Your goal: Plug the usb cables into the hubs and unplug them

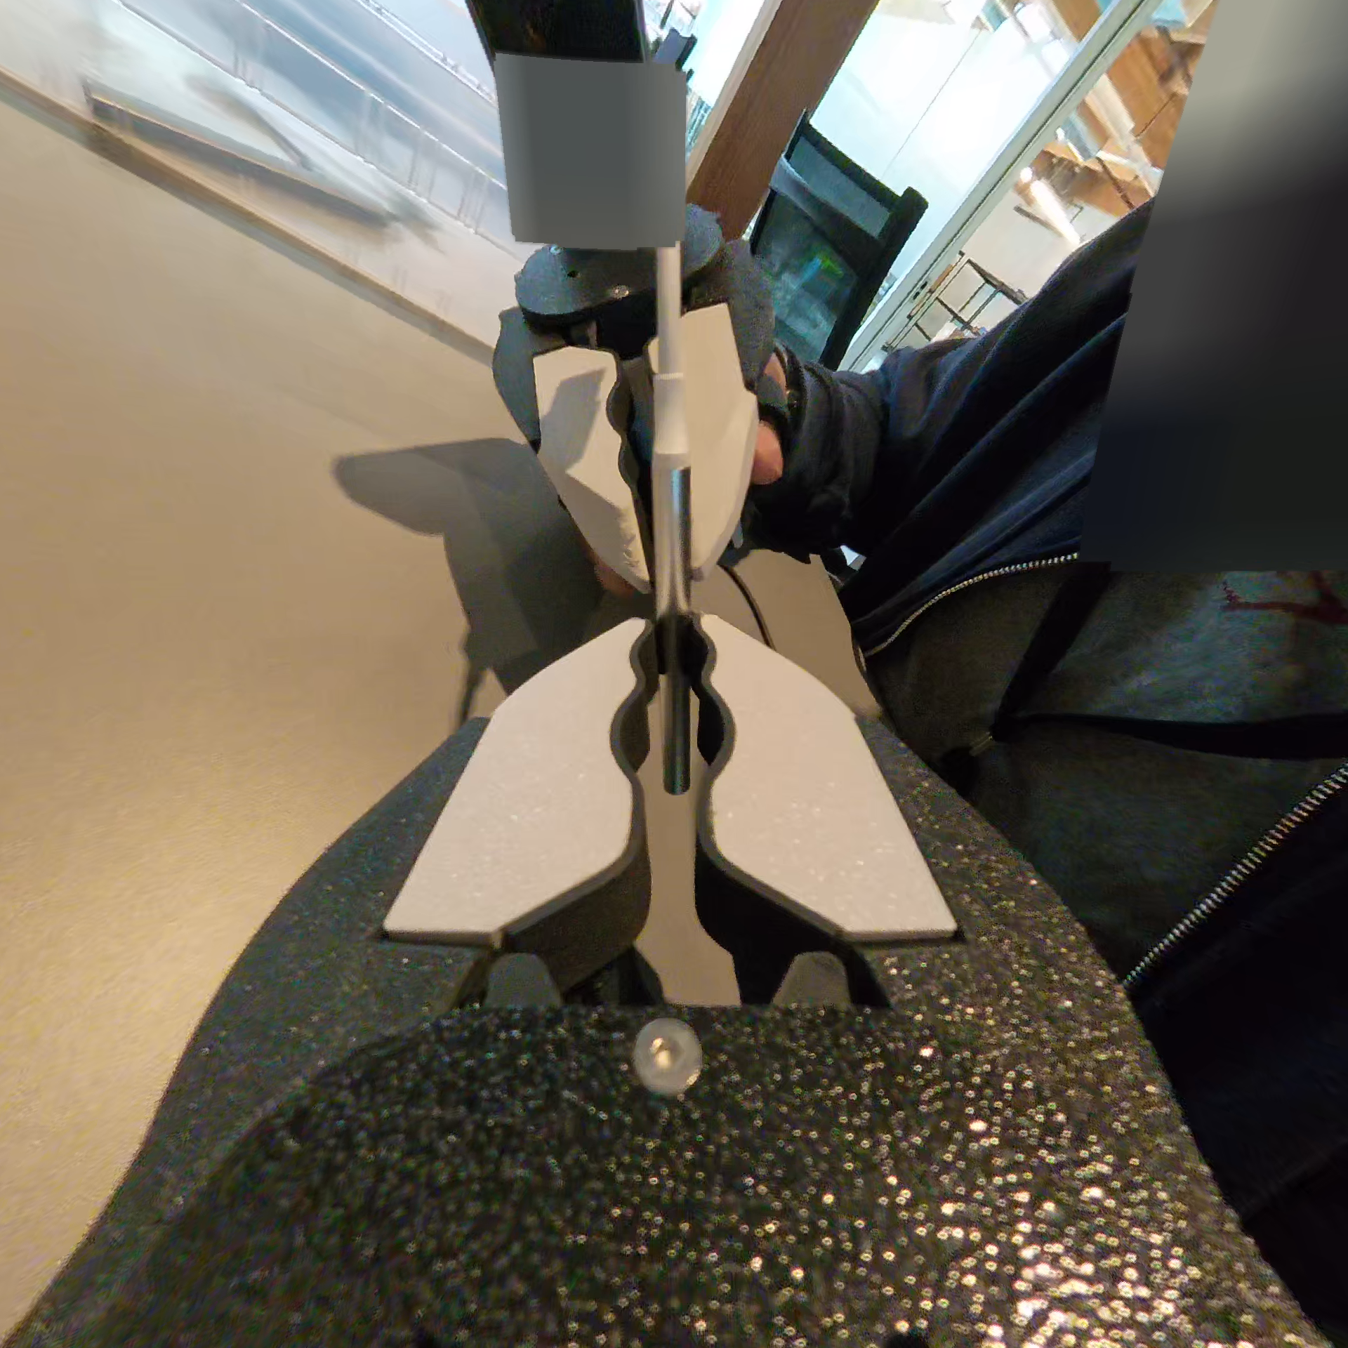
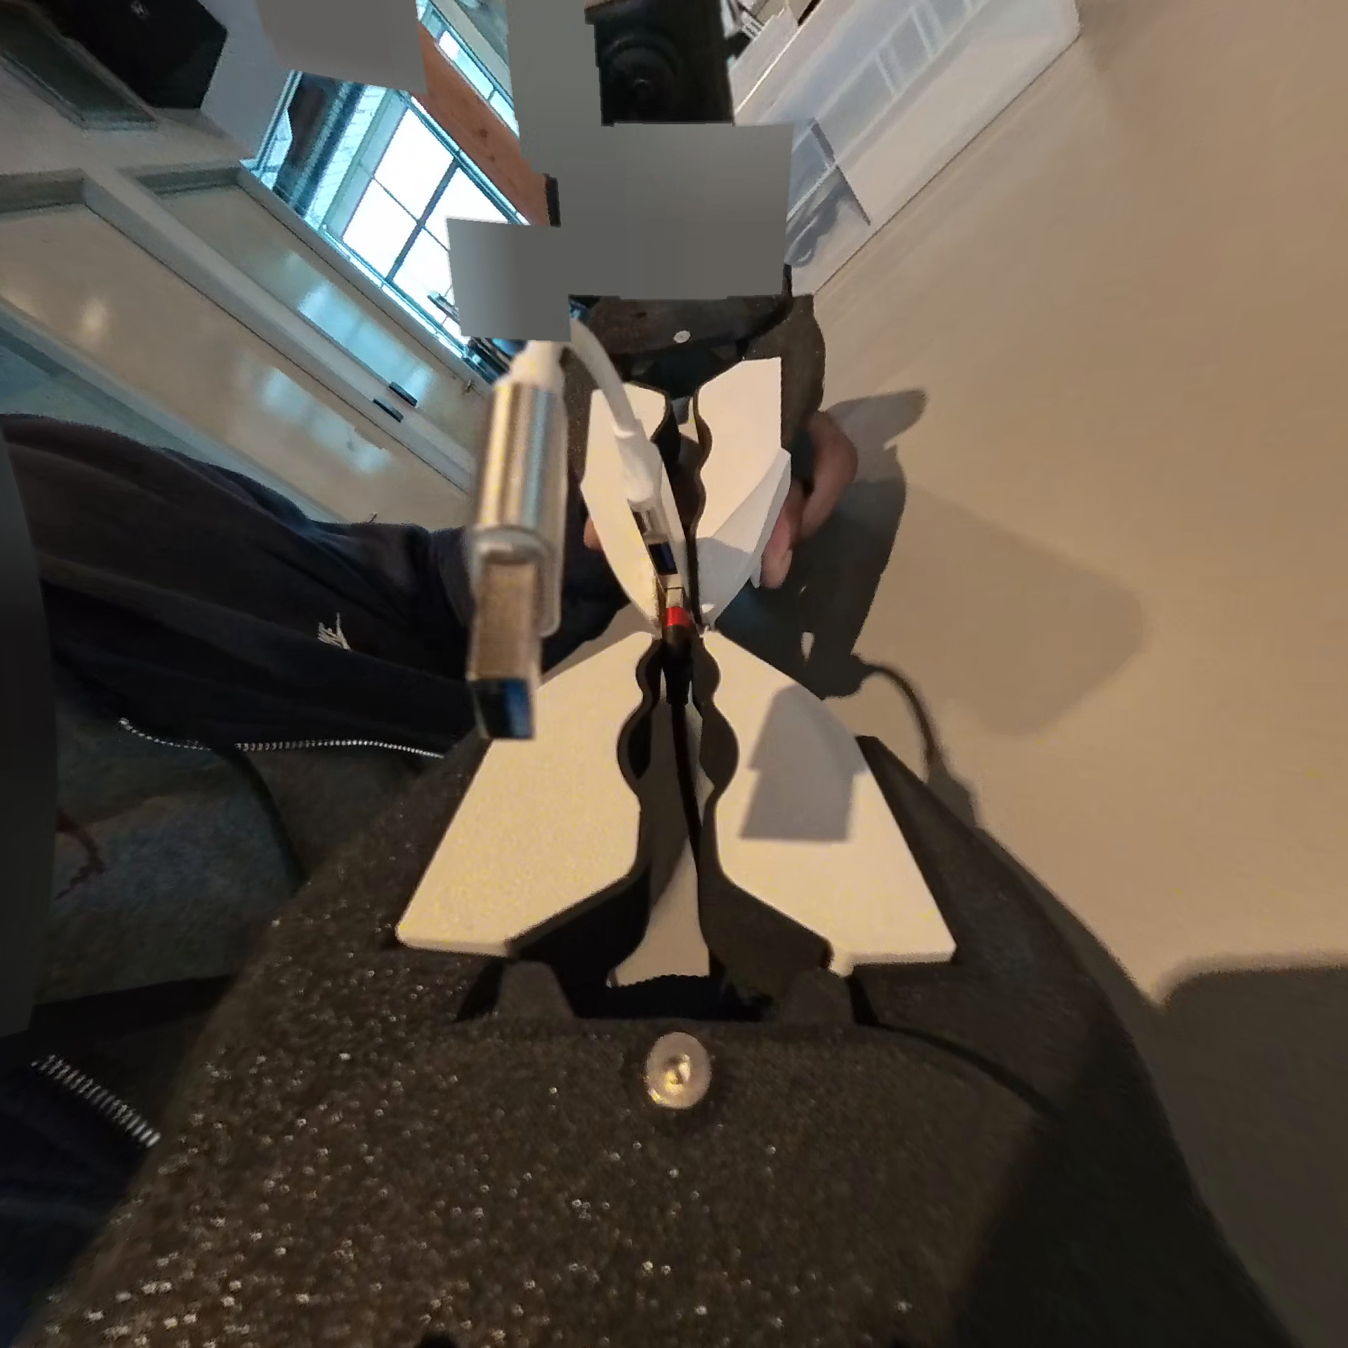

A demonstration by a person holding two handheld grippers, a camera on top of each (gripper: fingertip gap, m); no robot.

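Note:
My left gripper (image 1: 672,629) is shut on a slim silver hub (image 1: 671,540), seen edge-on and standing up from my fingertips. Its white cable (image 1: 667,314) runs on upward. My right gripper (image 2: 675,645) is shut on the black USB cable (image 2: 682,766) just behind its red-ringed plug (image 2: 675,620). The plug's tip meets the end of the hub (image 2: 656,536); I cannot tell how deep it sits. The two grippers face each other tip to tip: the right gripper (image 1: 667,583) shows in the left wrist view, the left gripper (image 2: 693,620) in the right wrist view. The hub's own silver USB plug (image 2: 510,554) dangles on its white lead (image 2: 605,379).
Both grippers are held above a beige table (image 1: 182,583), which also shows in the right wrist view (image 2: 1094,365). The person's dark jacket (image 1: 985,474) is close beside them. White bins (image 2: 912,73) stand at the table's far end. My two grippers' fingertips are within a few centimetres of each other.

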